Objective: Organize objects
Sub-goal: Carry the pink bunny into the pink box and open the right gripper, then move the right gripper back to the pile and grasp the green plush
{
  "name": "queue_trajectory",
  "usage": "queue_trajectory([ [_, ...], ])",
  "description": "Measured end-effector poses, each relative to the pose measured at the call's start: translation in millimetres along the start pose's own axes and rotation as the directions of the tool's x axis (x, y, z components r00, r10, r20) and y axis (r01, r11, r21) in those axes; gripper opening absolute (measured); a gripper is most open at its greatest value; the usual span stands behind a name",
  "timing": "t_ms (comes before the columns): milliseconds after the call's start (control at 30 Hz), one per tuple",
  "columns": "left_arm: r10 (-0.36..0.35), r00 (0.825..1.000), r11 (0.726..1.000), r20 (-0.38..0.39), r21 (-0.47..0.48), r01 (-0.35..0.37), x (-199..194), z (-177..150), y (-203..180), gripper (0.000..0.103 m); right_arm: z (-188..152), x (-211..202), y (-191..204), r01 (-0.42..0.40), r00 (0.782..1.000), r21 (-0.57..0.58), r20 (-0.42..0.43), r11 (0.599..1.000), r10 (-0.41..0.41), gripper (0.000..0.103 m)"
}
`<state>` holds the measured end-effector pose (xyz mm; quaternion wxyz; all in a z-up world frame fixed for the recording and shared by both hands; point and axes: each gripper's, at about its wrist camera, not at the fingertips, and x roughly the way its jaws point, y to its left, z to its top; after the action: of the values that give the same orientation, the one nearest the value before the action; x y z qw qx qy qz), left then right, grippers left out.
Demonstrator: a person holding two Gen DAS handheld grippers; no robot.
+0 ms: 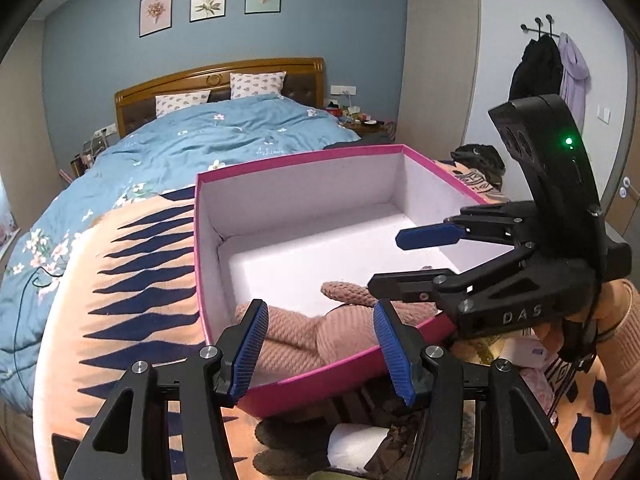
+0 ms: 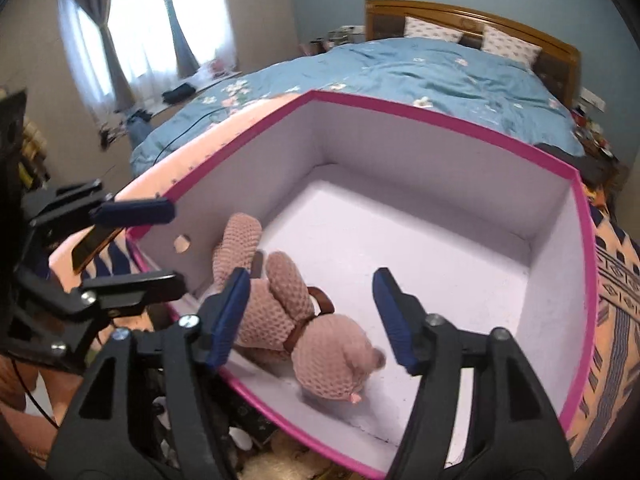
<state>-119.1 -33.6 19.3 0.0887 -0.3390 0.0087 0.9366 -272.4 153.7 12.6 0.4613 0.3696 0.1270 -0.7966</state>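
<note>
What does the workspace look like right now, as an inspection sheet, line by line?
Surface: orange patterned blanket on the bed.
Job's things: pink box, open; knitted bear lying inside, by the near wall.
Clutter: soft items in front of the box, unclear.
Grippers: left gripper open at the box's near wall; right gripper open above the bear, not gripping.
Cables: dark cord on the blue duvet.
Surroundings: headboard, pillows, three framed prints, hanging coats, curtained window.

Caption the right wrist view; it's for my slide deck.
Open right gripper above a knitted teddy bear lying inside a pink box on the bed.
</note>
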Motion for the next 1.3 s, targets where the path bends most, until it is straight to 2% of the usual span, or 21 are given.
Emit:
queue_trajectory([
  [100,-0.013,1.0,1.0,0.015,-0.022,0.014,-6.9,-1.2,2.9,0.058,-1.8,-5.7,-2.7,0.001,1.0,0.029,0.002,1.0,-0.001,0.066],
  [200,-0.041,0.999,0.998,0.035,-0.046,0.042,-18.0,-4.2,5.1,0.07,-4.3,-20.3,0.3,-0.027,0.999,0.045,0.041,0.999,0.025,0.066],
  [233,-0.017,0.999,0.997,0.052,-0.068,0.02,-22.9,-5.4,4.7,0.072,-6.2,-26.0,2.4,-0.034,0.998,0.046,0.055,0.998,0.032,0.066],
  [300,-0.028,0.997,0.998,0.074,-0.055,0.032,-34.4,-7.9,1.4,0.074,-12.1,-44.0,9.4,-0.054,0.994,0.038,0.098,0.998,0.05,0.066],
  [367,-0.032,0.995,0.998,0.093,-0.048,0.037,-46.0,-11.8,-0.8,0.084,-18.4,-58.5,18.6,-0.076,0.989,0.027,0.133,0.997,0.072,0.066],
  [500,-0.044,0.992,0.999,0.118,-0.027,0.047,-65.0,-22.1,-5.5,0.084,-39.9,-87.1,41.0,-0.102,0.977,-0.003,0.19,0.995,0.101,0.066],
  [633,-0.042,0.992,0.999,0.116,0.001,0.042,-75.6,-38.1,-11.8,0.084,-68.8,-103.9,64.1,-0.109,0.972,-0.032,0.206,0.994,0.113,0.066],
  [800,-0.007,0.997,0.999,0.082,0.033,0.004,-75.5,-59.0,-20.7,0.084,-102.3,-104.3,85.2,-0.107,0.978,-0.038,0.178,0.994,0.112,0.066],
  [1000,-0.025,0.998,1.0,0.065,-0.002,0.025,-76.5,-76.6,-16.5,0.084,-134.0,-82.4,110.6,-0.117,0.987,-0.044,0.102,0.992,0.121,0.066],
  [1133,-0.028,0.998,0.999,0.055,-0.032,0.03,-75.9,-86.5,-12.9,0.084,-142.6,-66.6,124.2,-0.131,0.989,-0.055,0.059,0.99,0.134,0.066],
  [1300,-0.032,0.999,0.997,0.032,-0.063,0.034,-72.6,-99.1,-7.4,0.084,-152.0,-45.4,130.8,-0.15,0.989,-0.008,0.017,0.989,0.15,0.066],
])
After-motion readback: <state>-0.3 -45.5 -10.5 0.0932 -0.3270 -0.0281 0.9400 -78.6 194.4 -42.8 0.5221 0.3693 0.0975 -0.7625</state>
